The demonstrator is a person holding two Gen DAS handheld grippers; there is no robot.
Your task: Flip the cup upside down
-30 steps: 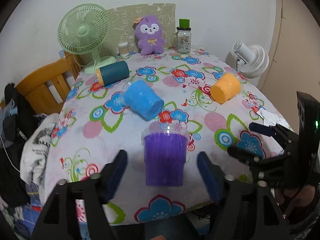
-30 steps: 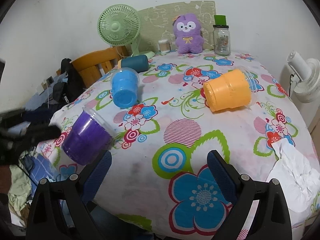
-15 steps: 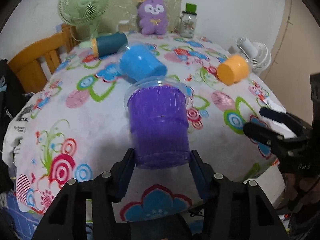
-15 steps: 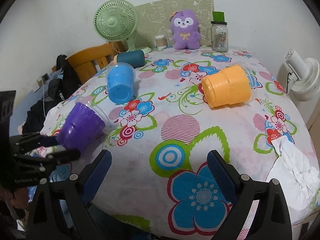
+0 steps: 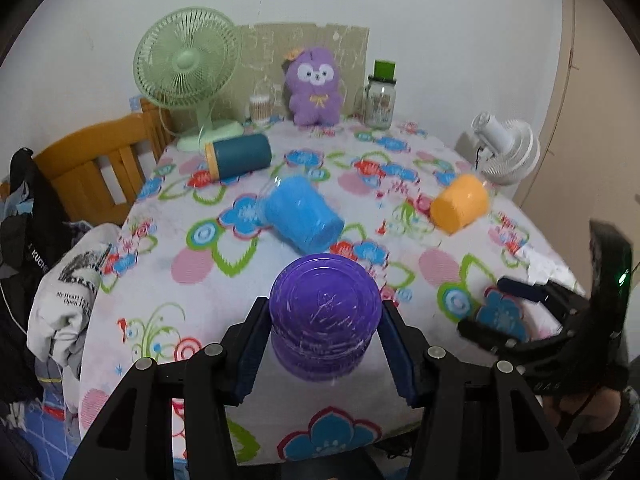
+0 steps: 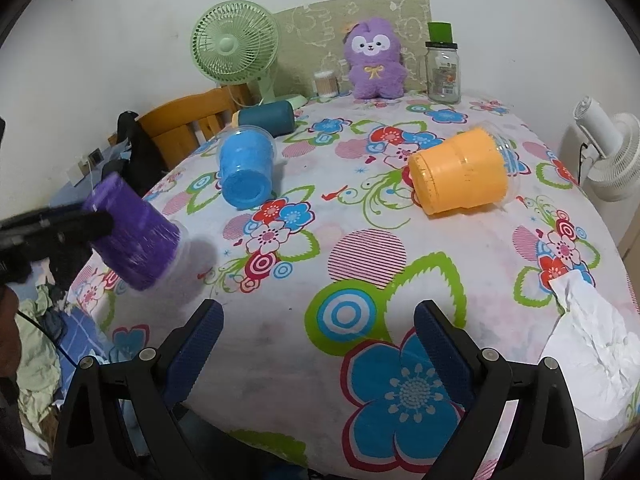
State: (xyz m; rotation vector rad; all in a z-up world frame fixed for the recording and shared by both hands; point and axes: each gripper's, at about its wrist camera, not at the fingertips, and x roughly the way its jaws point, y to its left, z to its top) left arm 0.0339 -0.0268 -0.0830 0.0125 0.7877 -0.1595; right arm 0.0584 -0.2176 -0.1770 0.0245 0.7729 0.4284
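Cup (image 5: 324, 312), purple, thin, light and likely bendy, sits squeezed by its sides in the left claw (image 5: 323, 354), tipped bottom-up just above the tabletop (image 6: 360, 280); right claw (image 6: 320, 344) is open, holding nothing.

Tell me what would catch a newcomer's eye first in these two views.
First, the purple ribbed plastic cup clamped in the left gripper, tipped base-up above the near edge of the floral-clothed table. Beyond it, a blue plastic cup and an orange plastic cup lie on their sides mid-table. The right gripper hangs open and empty over the big blue flower.
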